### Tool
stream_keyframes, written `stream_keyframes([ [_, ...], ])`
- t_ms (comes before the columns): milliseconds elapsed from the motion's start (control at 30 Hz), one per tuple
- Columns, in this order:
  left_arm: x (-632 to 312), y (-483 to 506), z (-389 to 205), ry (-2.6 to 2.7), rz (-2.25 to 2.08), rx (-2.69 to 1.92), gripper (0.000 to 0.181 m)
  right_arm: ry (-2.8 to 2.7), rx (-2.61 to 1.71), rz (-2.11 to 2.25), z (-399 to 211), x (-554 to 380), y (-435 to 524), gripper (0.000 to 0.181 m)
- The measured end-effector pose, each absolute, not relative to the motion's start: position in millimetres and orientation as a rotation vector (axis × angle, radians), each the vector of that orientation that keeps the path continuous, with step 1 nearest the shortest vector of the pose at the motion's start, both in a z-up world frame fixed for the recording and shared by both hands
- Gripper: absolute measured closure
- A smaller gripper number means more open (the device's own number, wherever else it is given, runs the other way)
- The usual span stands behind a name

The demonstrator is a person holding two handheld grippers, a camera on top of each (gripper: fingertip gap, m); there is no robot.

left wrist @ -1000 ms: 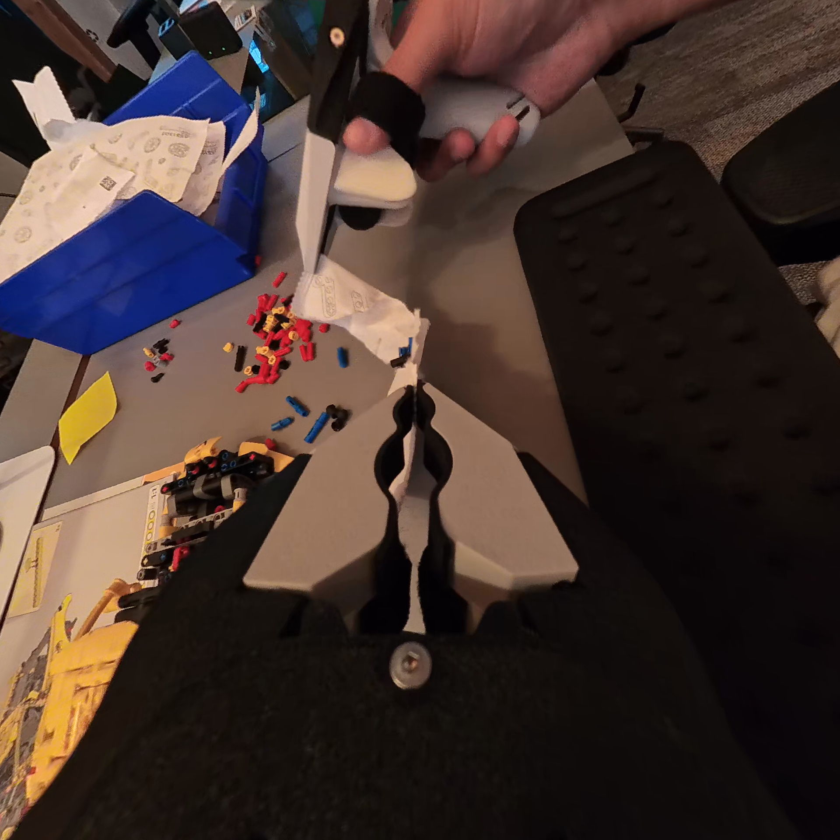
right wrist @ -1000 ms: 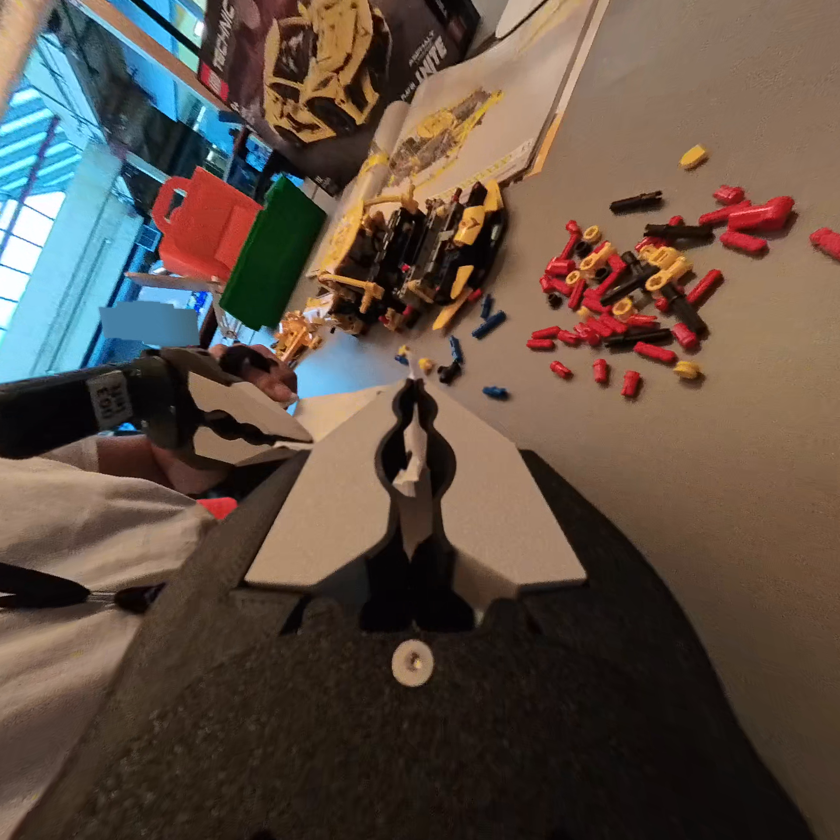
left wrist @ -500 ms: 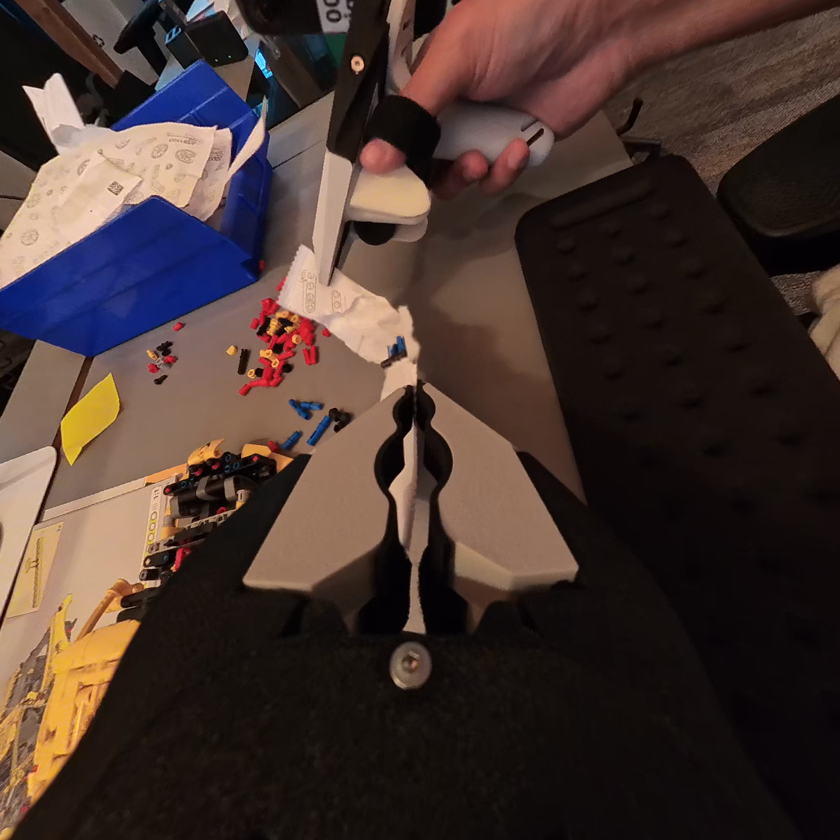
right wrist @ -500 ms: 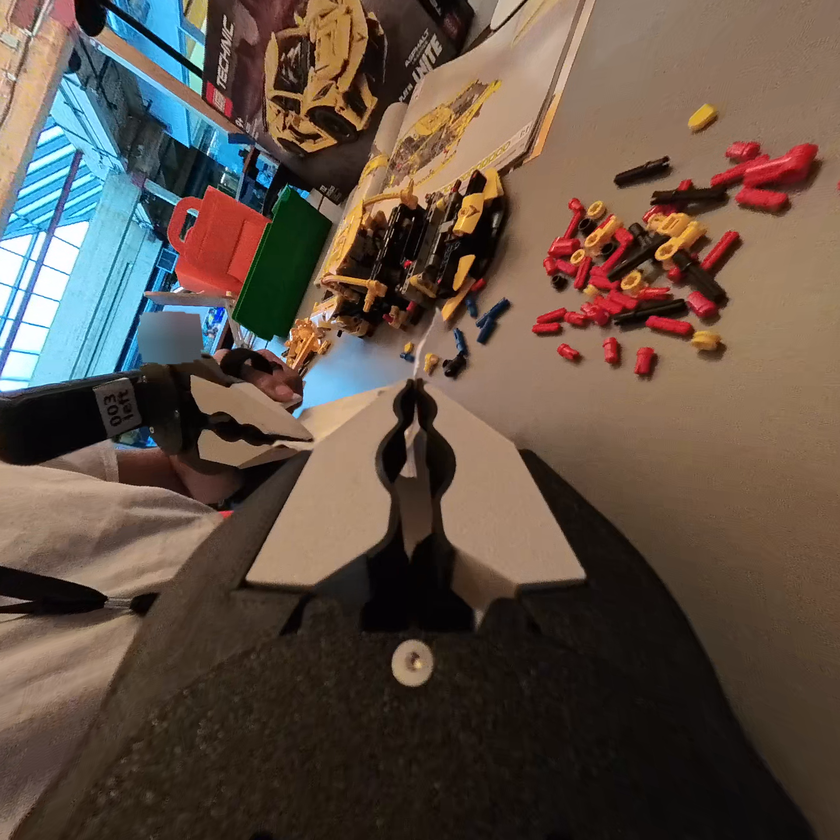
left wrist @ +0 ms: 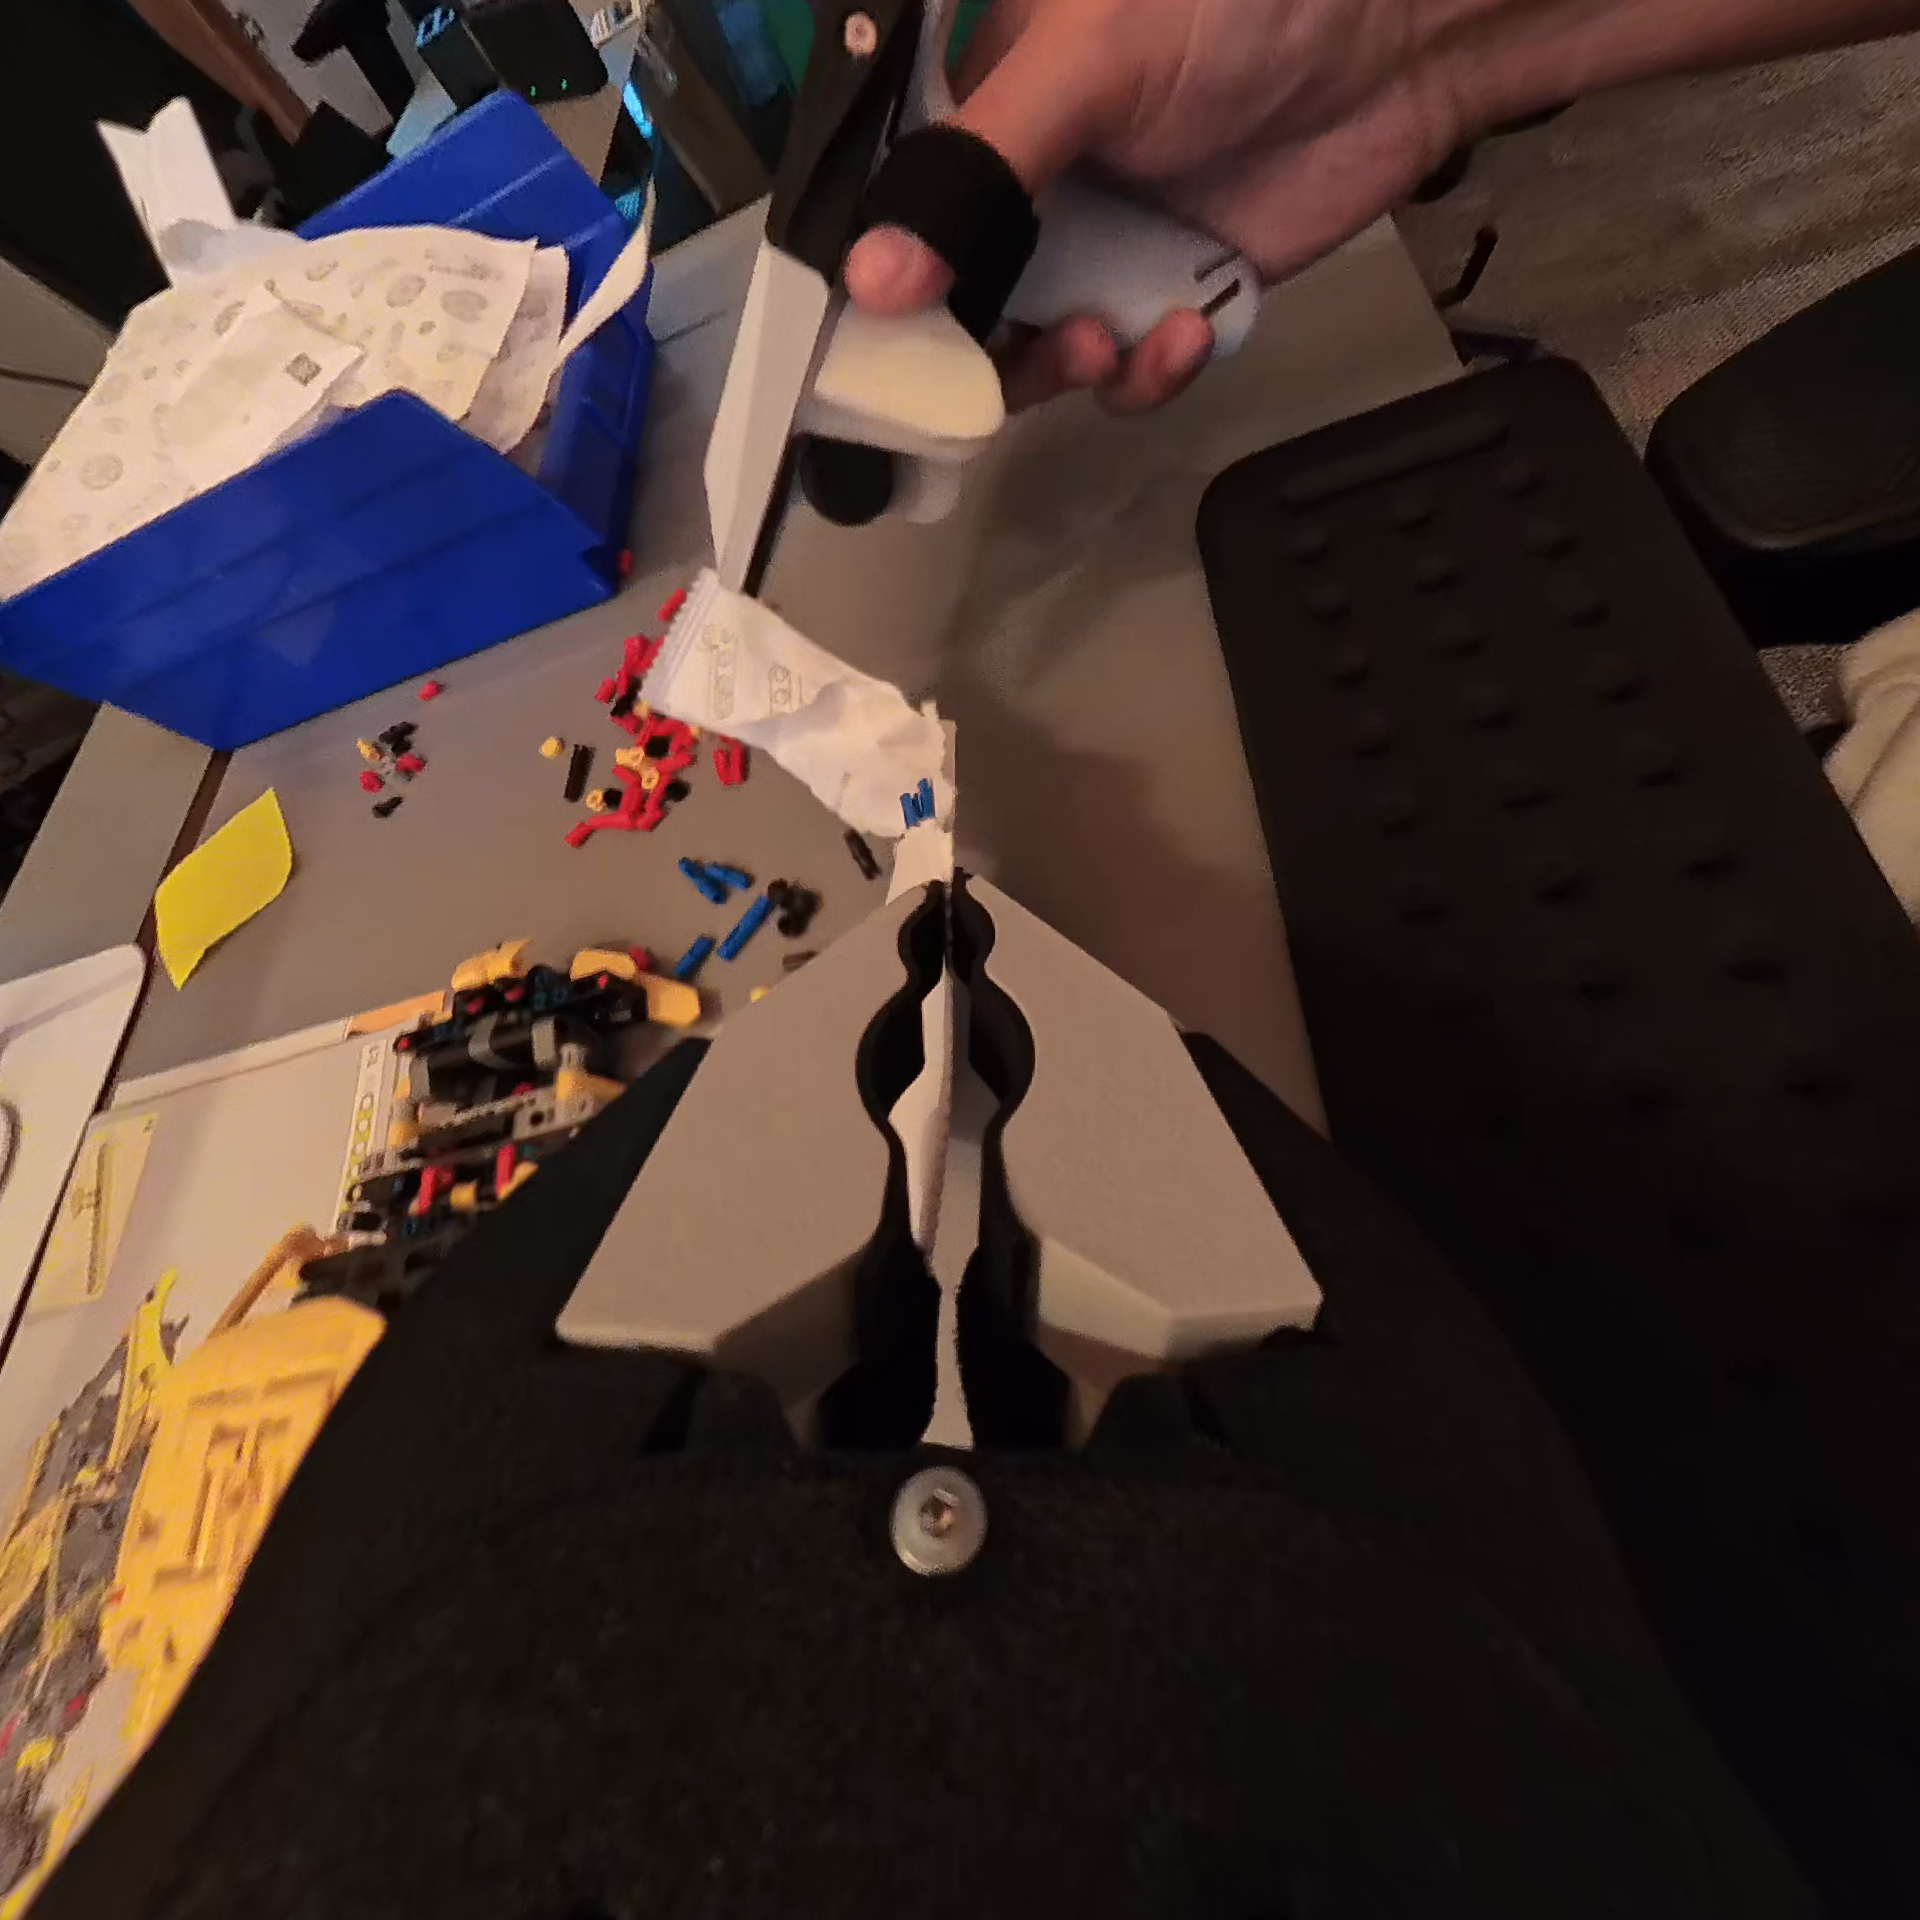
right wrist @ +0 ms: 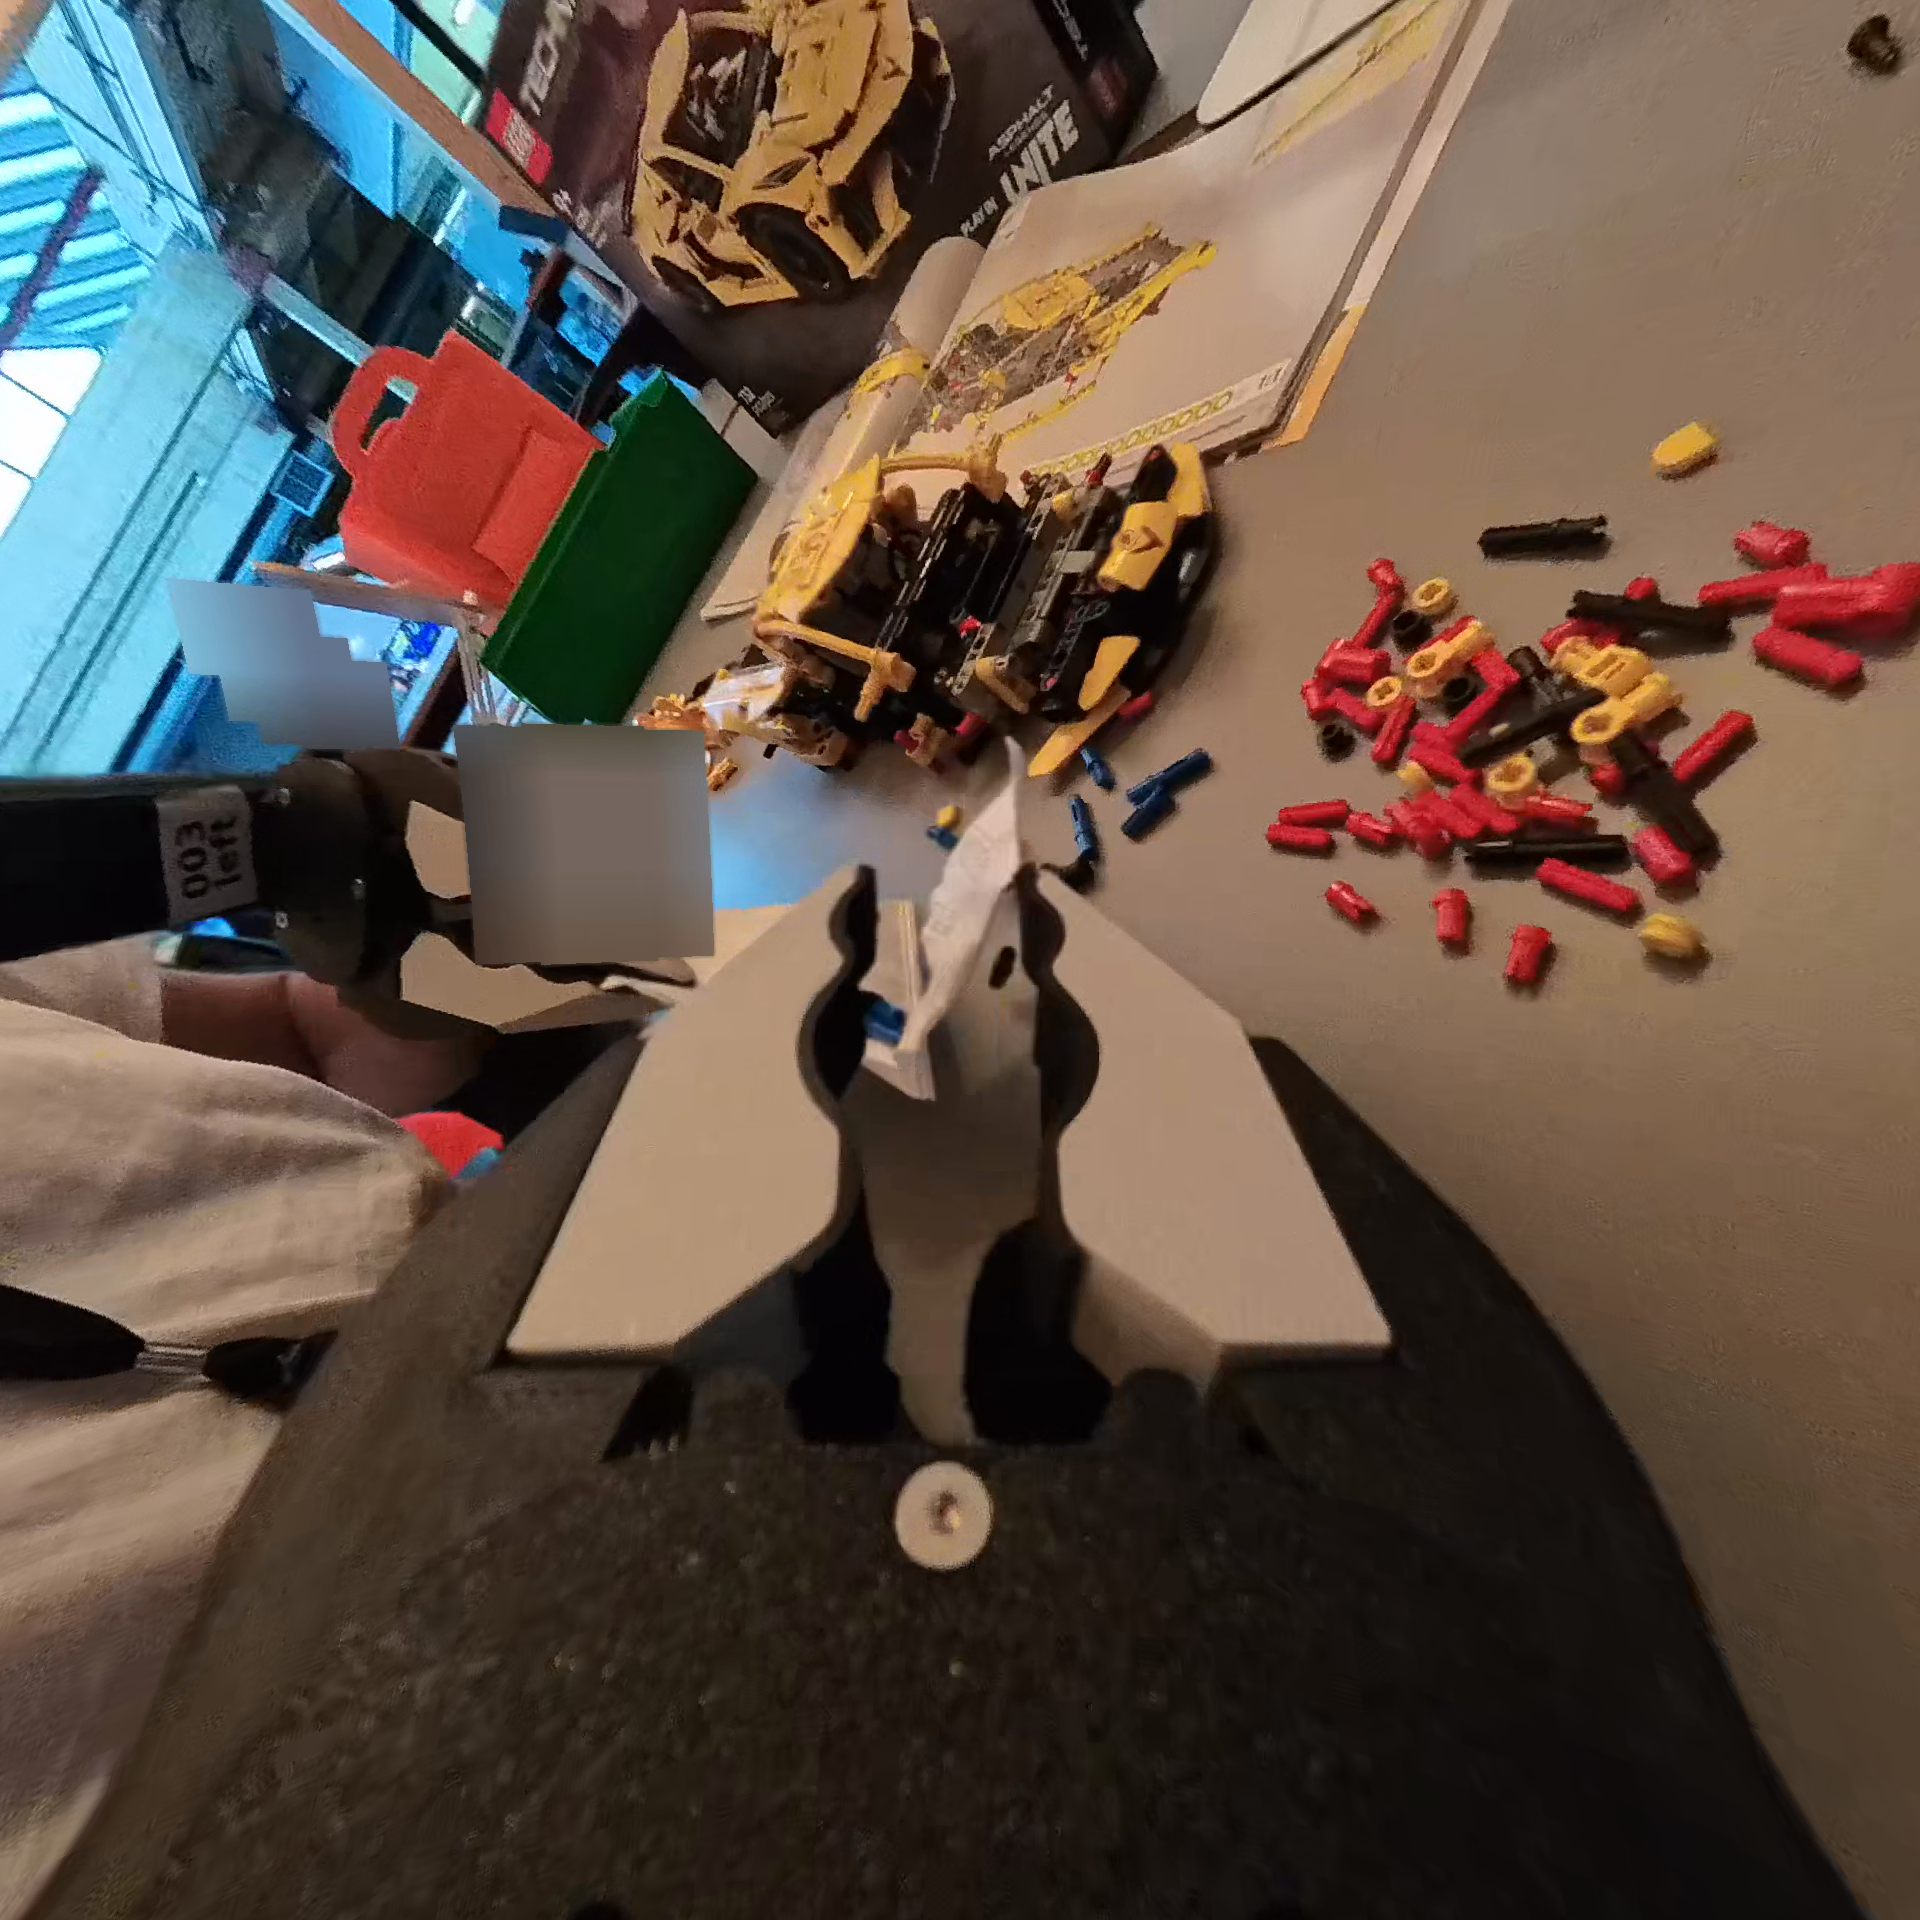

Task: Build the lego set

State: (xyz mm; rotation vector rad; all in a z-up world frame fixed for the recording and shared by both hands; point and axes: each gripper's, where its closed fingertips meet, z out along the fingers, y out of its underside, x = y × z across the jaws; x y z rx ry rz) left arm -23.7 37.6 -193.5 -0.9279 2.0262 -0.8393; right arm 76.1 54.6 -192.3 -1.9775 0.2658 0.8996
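Overhead, left hand-held gripper (left wrist: 948, 885) pinches paper bag (left wrist: 821, 717) (blue pins (left wrist: 916, 802) inside); right hand-held gripper (right wrist: 945, 883) gapes.

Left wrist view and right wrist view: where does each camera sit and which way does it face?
Left wrist view: sits behind the left gripper, facing across the table at the paper bag it pinches, the loose pieces and the blue bin; a hand holding the right gripper shows.
Right wrist view: sits behind the right gripper, rolled sideways, facing the half-built car; a sleeve and the left gripper show.
Shared: bag, pieces, car.
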Motion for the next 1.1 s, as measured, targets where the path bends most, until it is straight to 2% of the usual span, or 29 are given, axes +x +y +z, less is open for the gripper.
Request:
stream_keyframes([
  [100, -43, 48, -197, 2.034, -0.790, -0.967, 0.181, 0.111, -2.044, 0.694, -196, 82, 61, 0.148],
  [233, -71, 53, -203, 2.063, -0.767, -0.996, 0.181, -0.161, -2.105, 0.398, -203, 83, 81, 0.117],
  [333, -89, 63, -201, 2.040, -0.731, -1.057, 0.181, -0.310, -2.153, 0.359, -218, 68, 96, 0.113],
  [467, -109, 71, -192, 1.991, -0.724, -1.098, 0.181, -0.391, -2.231, 0.337, -241, 57, 124, 0.118],
  [633, -124, 75, -192, 1.967, -0.687, -1.145, 0.181, -0.423, -2.306, 0.277, -256, 56, 143, 0.142],
  [1000, -126, 71, -191, 1.978, -0.663, -1.150, 0.181, -0.720, -2.312, 0.252, -263, 60, 149, 0.149],
  [1100, -125, 71, -190, 1.983, -0.649, -1.145, 0.181, -0.773, -2.314, 0.240, -263, 63, 149, 0.170],
])
